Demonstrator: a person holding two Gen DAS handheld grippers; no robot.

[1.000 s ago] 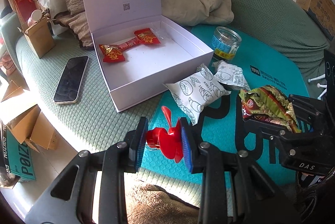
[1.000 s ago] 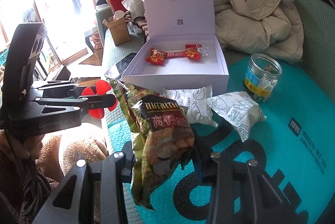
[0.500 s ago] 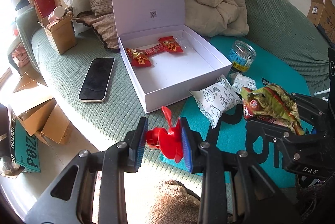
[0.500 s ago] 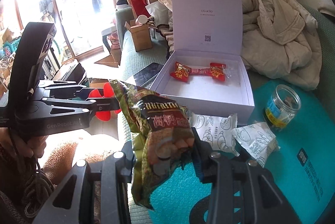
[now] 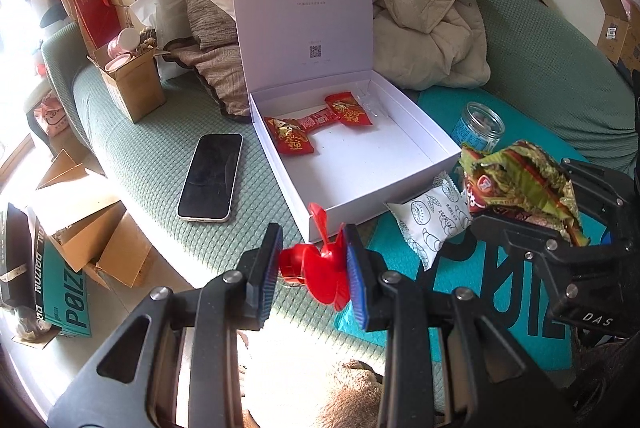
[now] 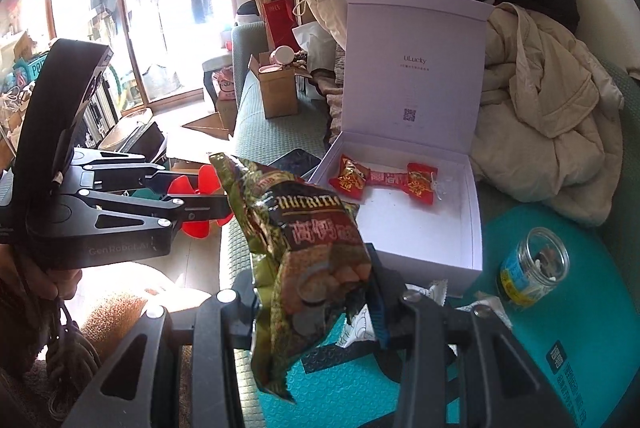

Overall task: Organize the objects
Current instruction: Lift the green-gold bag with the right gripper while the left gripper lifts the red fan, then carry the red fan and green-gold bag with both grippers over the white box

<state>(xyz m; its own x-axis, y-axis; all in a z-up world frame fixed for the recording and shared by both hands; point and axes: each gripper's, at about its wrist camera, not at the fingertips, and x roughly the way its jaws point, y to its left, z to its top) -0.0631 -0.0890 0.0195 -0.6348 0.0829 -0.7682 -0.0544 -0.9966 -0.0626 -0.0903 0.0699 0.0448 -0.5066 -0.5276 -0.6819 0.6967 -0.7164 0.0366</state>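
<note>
**Both grippers loaded near the white box**

Our left gripper [image 5: 314, 274] is clamped on a red plastic fan [image 5: 320, 268], held just near of the open white box [image 5: 400, 196]. Our right gripper [image 6: 316, 302] pinches a green snack bag [image 6: 304, 260], upright, to the right. In the box's far part lie red candy packets [image 5: 316, 124].

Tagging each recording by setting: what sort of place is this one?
Most likely a lived-in home living room. A green sofa is heaped with coats, cardboard boxes litter the floor, and large glass doors stand at one side.
</note>
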